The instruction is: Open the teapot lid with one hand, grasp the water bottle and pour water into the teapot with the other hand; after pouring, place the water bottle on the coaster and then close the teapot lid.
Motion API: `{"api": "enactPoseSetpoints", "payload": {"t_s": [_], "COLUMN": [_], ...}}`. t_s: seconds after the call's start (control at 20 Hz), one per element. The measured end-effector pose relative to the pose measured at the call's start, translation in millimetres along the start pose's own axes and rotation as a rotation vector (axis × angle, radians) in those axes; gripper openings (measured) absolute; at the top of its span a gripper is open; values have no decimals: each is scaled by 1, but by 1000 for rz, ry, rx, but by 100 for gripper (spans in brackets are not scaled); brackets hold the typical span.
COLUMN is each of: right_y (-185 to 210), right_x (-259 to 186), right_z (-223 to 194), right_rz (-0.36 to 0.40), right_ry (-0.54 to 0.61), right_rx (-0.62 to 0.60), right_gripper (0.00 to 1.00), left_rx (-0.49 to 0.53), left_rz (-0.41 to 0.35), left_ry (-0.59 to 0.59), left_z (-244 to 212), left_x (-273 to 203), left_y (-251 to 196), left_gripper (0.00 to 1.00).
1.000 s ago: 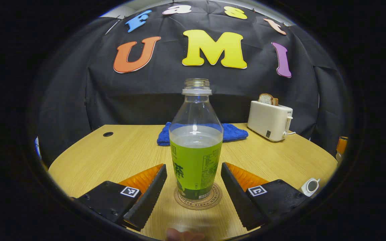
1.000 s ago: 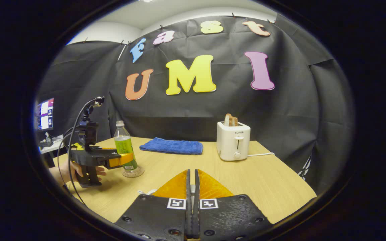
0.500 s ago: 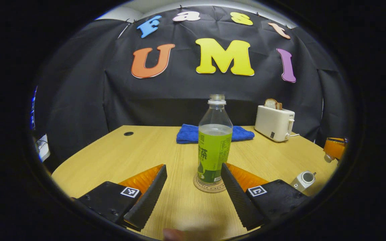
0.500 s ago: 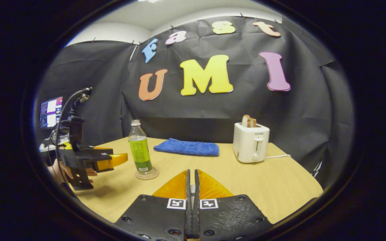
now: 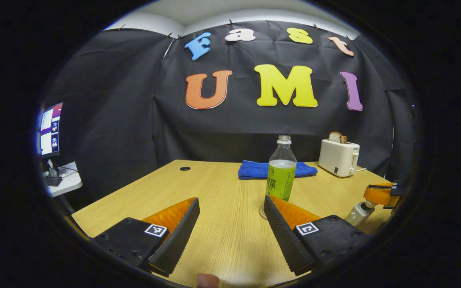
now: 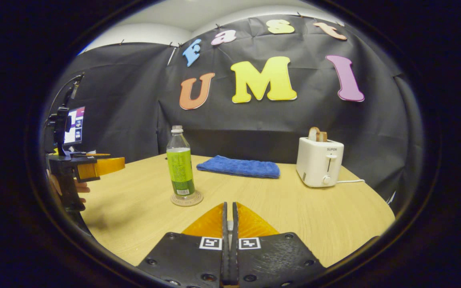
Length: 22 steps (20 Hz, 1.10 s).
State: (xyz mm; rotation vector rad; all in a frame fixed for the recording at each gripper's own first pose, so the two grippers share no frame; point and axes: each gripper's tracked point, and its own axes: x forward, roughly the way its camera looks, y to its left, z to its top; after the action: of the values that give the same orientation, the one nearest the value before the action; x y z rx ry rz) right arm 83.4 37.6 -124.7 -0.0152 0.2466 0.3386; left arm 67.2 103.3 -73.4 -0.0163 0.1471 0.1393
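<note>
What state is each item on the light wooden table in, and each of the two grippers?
Clear plastic water bottle with green label: upright, uncapped, on the coaster.
Round cork coaster: under the bottle.
White toaster: bread slice sticking up.
Blue cloth: lying flat.
Left gripper: open, empty.
Right gripper: fingers together; anything between them is hidden.
Small white teapot: lid state unclear.

a light wooden table (image 6: 278,208) with a round cable hole (image 5: 185,168) near its far left edge is backed by black cloth (image 6: 126,100) hung as the booth's wall. above the cloth a pale wall or ceiling (image 6: 198,12) is seen. a blue towel (image 6: 239,167) is laid at the back of the table, and a white toaster (image 6: 319,161) with bread (image 6: 317,135) in its slot stands to its right. a lit monitor (image 5: 49,129) is seen off to the left, above a small white surface (image 5: 64,184).
</note>
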Motion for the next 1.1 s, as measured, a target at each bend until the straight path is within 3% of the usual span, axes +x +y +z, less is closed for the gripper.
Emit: {"api": "enactPoseSetpoints", "payload": {"t_s": [0.95, 1.1], "right_y": [-2, -3], "right_x": [11, 8], "right_z": [-19, -9], "right_rz": [-29, -37], "right_ry": [-35, -63], "right_rx": [-49, -39], "right_gripper": [1, 10], "left_rx": [38, 43], "left_rz": [-14, -21], "left_ry": [-19, -31], "left_z": [16, 22], "left_x": [-5, -10], "left_y": [-8, -15], "left_gripper": [100, 100]}}
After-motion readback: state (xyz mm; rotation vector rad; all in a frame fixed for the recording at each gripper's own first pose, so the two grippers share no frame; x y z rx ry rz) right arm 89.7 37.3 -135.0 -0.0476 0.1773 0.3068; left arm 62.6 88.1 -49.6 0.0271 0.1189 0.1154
